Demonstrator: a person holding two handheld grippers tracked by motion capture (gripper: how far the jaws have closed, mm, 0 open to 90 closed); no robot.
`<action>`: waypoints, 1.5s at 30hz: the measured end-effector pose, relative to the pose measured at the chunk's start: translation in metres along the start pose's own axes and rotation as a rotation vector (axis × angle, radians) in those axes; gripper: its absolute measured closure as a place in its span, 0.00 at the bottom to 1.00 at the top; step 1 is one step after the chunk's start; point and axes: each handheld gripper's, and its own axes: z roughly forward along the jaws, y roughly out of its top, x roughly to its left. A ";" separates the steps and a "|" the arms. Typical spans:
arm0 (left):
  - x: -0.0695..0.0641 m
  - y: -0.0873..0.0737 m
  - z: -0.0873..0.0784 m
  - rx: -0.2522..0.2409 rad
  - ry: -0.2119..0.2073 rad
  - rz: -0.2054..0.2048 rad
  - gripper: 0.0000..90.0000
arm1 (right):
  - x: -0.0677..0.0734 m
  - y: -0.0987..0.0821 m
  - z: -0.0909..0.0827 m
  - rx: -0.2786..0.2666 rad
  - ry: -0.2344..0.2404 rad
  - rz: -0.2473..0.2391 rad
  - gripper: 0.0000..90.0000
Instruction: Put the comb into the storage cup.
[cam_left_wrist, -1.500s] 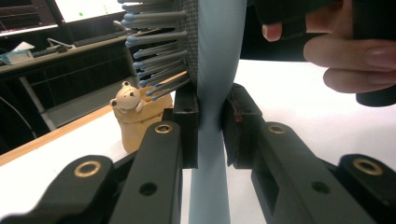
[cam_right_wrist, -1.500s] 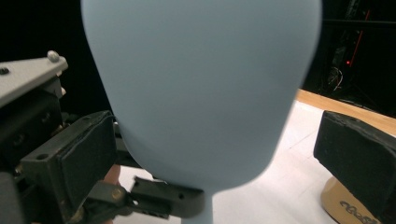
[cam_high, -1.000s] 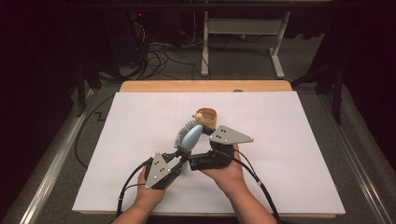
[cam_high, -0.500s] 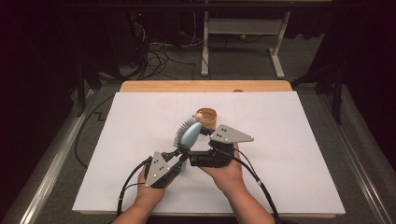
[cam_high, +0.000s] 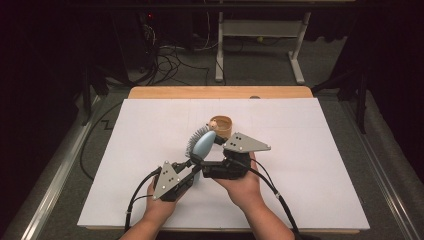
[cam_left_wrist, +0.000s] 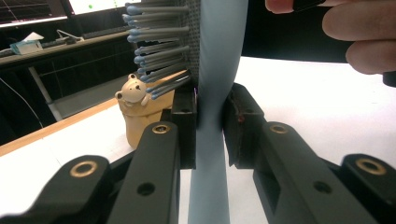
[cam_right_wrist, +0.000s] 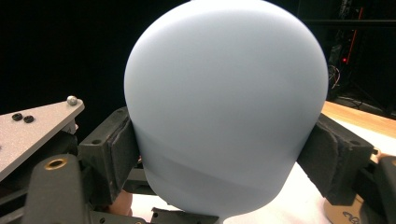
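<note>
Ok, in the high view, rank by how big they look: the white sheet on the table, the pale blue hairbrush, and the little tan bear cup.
1. White sheet, by far the largest.
2. Pale blue plastic hairbrush, held upright above the sheet and nearer the camera, so its lead is unsure.
3. Tan bear-shaped cup, slightly smaller-looking.

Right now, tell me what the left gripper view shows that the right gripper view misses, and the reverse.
Left gripper view alone: the brush's bristles with blue tips, the little bear figure on the tan cup, and the left claw shut on the brush's thin edge. Right gripper view alone: the brush's broad rounded back, with the right claw pressed on both its sides, and a grey plate of the other claw. Both share the pale blue hairbrush, the white table and its wooden edge.
</note>
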 end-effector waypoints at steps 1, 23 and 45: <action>0.000 0.000 0.000 -0.001 -0.003 -0.002 0.84 | 0.000 0.000 0.000 0.000 0.000 0.000 0.23; 0.009 -0.001 0.002 0.008 -0.102 -0.076 0.52 | -0.002 0.001 -0.001 0.008 -0.005 0.001 0.23; 0.025 -0.006 -0.001 0.038 -0.114 -0.143 0.29 | -0.018 -0.001 -0.015 0.008 -0.052 -0.005 0.23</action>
